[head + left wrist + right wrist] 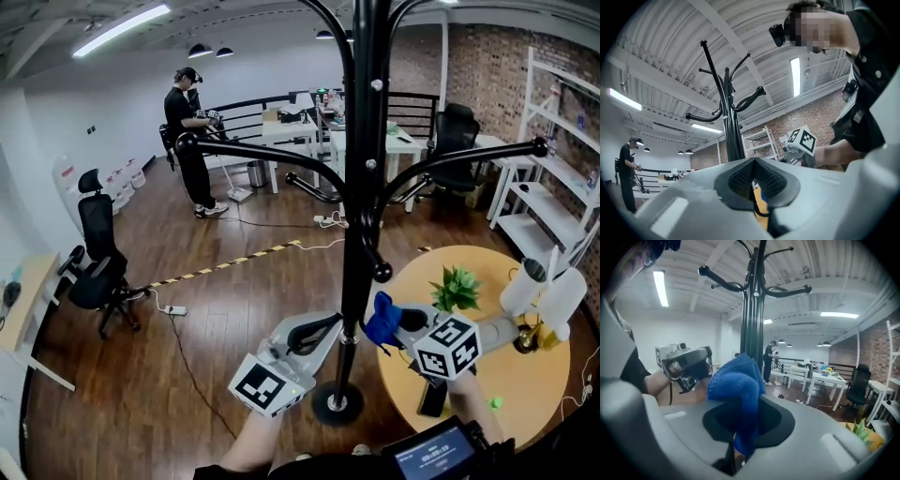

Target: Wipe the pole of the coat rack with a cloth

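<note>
At the centre of the head view the black pole [361,187] of the coat rack [469,157] is seen running from the top edge down to its round base [337,403] on the wooden floor [187,319]; just right of the pole's lower part a blue cloth [382,321] is held by the right gripper [401,321]; in the right gripper view its jaws are seen clamped on the cloth, with the fabric bunched above them and hanging down between them; whether the cloth touches the pole cannot be told; to the lower left of the pole the left gripper [328,326] is pointed towards it; in the left gripper view its jaws are seen pressed together with nothing between them, and the pole rises behind their tips; at the lower right of the head view a round yellow table [534,384] is seen bearing a small green plant [457,286]; in the upper left a person [187,131] is seen standing, well apart from the rack.
</note>
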`<state>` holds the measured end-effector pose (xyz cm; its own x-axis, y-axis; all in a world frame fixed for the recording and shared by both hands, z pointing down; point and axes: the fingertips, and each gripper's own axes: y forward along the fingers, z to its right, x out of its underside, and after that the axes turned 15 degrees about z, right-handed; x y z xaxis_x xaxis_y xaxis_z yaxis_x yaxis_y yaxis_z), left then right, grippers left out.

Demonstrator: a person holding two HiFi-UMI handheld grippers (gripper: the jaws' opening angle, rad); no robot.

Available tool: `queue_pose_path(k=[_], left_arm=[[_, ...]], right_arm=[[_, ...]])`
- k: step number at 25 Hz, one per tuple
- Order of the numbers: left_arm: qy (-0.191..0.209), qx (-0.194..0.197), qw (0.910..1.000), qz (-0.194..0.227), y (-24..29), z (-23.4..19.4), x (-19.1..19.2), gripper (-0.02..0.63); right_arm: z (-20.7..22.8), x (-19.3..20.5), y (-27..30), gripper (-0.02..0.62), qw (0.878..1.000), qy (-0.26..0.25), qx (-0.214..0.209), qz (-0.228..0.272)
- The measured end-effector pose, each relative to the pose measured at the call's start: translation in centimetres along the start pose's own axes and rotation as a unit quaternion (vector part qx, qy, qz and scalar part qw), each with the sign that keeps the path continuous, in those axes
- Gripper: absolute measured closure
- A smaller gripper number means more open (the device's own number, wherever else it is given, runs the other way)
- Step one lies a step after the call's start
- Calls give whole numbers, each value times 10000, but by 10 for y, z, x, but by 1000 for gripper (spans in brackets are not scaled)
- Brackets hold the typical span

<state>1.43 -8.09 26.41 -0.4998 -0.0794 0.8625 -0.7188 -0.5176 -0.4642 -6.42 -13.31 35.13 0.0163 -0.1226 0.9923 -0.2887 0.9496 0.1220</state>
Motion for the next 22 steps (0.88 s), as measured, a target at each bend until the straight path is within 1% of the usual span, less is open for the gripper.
queue_pose_path(k=[4,7,13,18,22], left_arm=[[101,-145,9997,-143,16,6,6,603],[160,-200,9992,-312,27,12,20,603],[52,37,9988,-493,44,28,32,603],[128,25,9981,-608,48,17,37,603],[165,-29,9978,-634,49,12,43,603]], right_arm=[[5,22,5,548,9963,-20,-737,-433],[10,43,7,548,9912,14,-1144,-671],[22,49,-4,548,9816,232,-1737,-754],[9,65,11,548,9717,62,-2109,-1058],[2,81,28,548,9619,90,-2374,-1350]])
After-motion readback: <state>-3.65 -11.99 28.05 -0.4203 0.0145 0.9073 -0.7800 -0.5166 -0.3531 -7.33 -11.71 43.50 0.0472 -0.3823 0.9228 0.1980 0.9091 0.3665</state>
